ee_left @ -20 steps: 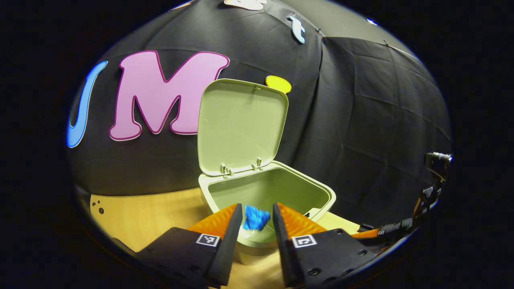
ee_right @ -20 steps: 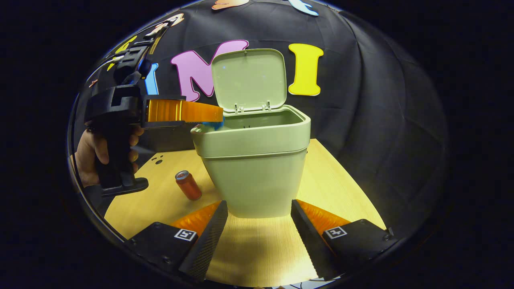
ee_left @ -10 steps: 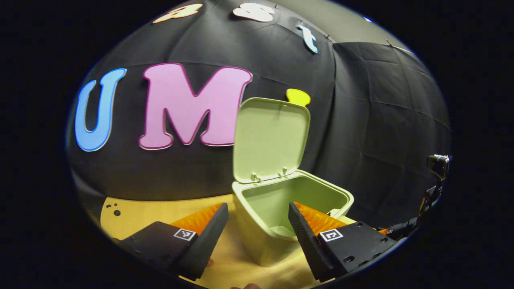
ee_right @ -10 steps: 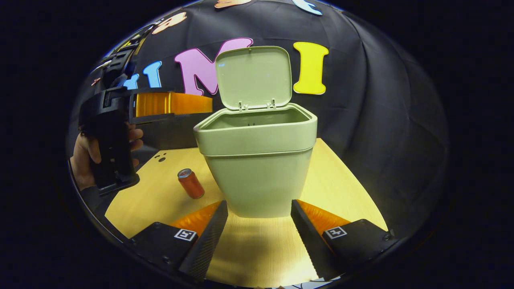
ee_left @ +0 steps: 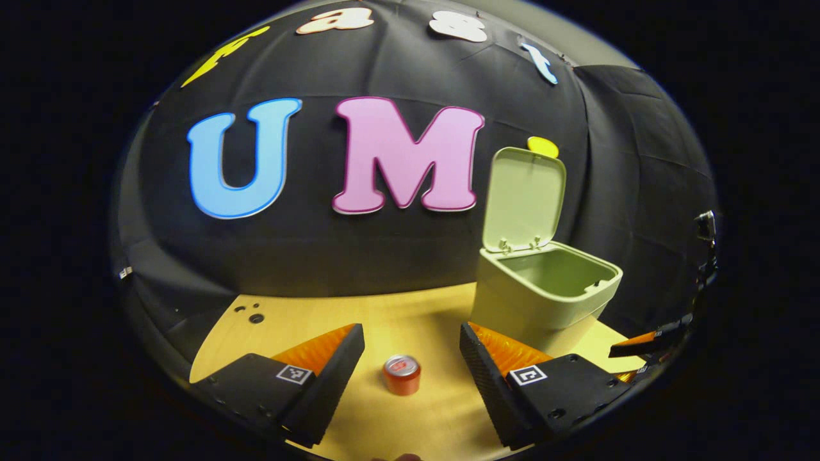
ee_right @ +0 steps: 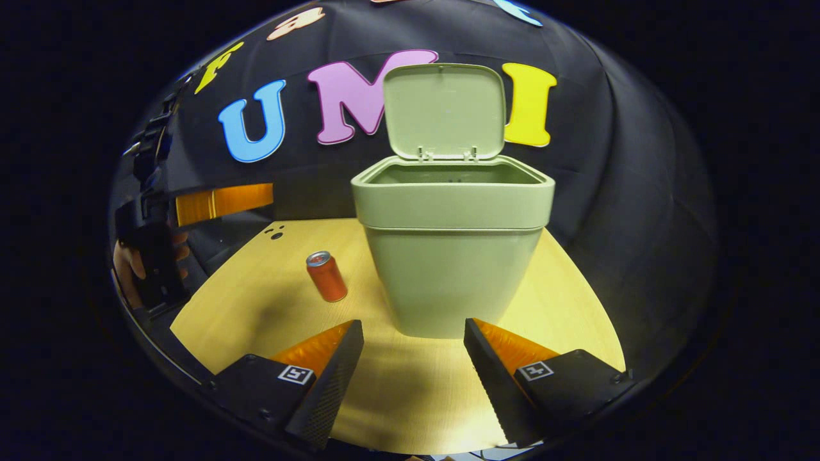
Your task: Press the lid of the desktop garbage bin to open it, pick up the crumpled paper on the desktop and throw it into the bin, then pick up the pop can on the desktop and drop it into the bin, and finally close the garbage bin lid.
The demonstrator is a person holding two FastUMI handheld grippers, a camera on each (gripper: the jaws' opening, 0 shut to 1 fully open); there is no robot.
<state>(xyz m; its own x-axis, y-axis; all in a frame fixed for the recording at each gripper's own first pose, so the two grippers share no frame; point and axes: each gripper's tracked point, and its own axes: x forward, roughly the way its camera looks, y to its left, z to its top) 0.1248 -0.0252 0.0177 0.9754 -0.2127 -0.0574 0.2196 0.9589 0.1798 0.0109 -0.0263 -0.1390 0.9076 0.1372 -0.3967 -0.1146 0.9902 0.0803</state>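
I see bare wooden surface [ee_left: 307, 320] left of the pop can [ee_left: 401, 374], which stands between my left gripper's [ee_left: 411, 358] wide-open, empty fingers. The bin [ee_right: 451, 256], lid [ee_right: 444, 110] up, faces my open, empty right gripper [ee_right: 413, 349].

Pop can [ee_right: 327, 276] stands left of bin [ee_right: 451, 256] on desktop [ee_right: 256, 307].

A black cloth wall [ee_left: 359, 256], creased and hung in panels, closes the booth behind and to the side. Below it lies a pale wood-grain desk [ee_right: 269, 301], brightly lit from above, with what may be small drilled holes [ee_left: 255, 317] near one corner.
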